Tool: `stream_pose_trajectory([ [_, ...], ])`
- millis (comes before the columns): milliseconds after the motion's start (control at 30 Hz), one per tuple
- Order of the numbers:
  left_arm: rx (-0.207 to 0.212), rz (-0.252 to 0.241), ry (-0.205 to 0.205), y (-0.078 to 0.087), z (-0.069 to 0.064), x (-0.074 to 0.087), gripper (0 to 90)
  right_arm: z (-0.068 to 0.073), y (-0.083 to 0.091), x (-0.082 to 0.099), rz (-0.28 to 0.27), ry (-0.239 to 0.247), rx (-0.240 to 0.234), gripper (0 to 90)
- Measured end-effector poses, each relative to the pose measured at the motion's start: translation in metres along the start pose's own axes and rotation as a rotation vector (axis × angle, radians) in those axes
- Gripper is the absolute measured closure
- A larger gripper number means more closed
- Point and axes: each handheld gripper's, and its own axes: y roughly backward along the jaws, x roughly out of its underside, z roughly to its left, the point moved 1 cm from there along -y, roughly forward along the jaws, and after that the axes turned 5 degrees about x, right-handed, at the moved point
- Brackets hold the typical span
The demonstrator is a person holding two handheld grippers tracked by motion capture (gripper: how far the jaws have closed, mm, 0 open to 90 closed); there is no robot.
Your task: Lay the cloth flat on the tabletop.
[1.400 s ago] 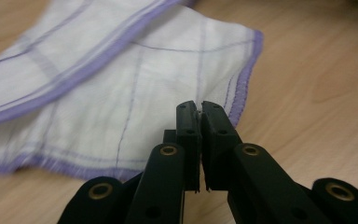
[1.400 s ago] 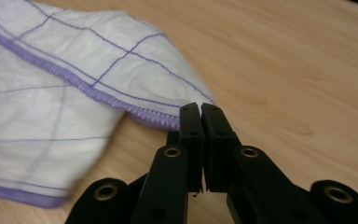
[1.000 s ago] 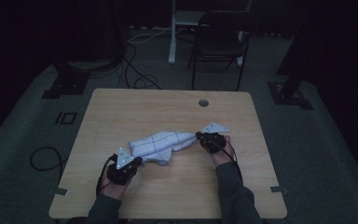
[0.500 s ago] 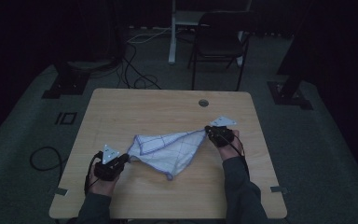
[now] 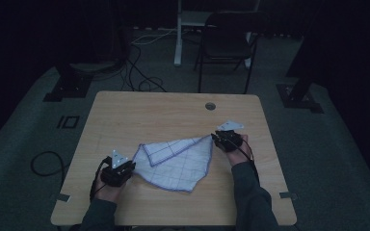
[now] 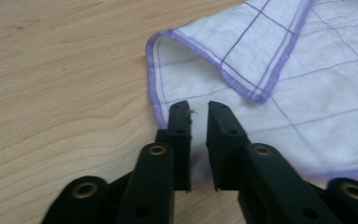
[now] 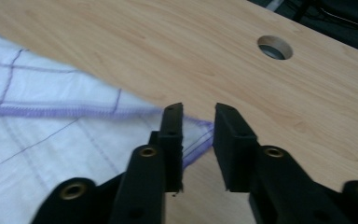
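The checked cloth (image 5: pixel 176 161), bunched a second ago, now lies spread on the table (image 5: pixel 139 113); left gripper (image 5: pixel 125 169) and right gripper (image 5: pixel 218 138) jaws have just opened off its corners

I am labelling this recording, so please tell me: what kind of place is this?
Probably a dim lab or studio set up for recording, not a home. A bare wooden table stands on grey carpet, with loose cables on the floor, dark stand bases at the sides and a chair behind.
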Motion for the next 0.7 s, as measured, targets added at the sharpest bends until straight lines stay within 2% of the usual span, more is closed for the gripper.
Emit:
stream_pose_trajectory([
  [133, 0.023, -0.014, -0.021, 0.002, -0.008, -0.004, 72.7, 0.009, 0.004, 0.008, 0.004, 0.017, -0.014, 67.9],
  [467, 0.137, -0.023, -0.106, -0.016, -0.049, -0.022, 67.2, 0.023, 0.008, 0.032, 0.022, 0.035, -0.047, 66.3],
  [700, 0.197, -0.021, -0.155, -0.025, -0.075, -0.029, 65.4, 0.021, 0.013, 0.051, 0.038, -0.004, -0.046, 65.5],
])
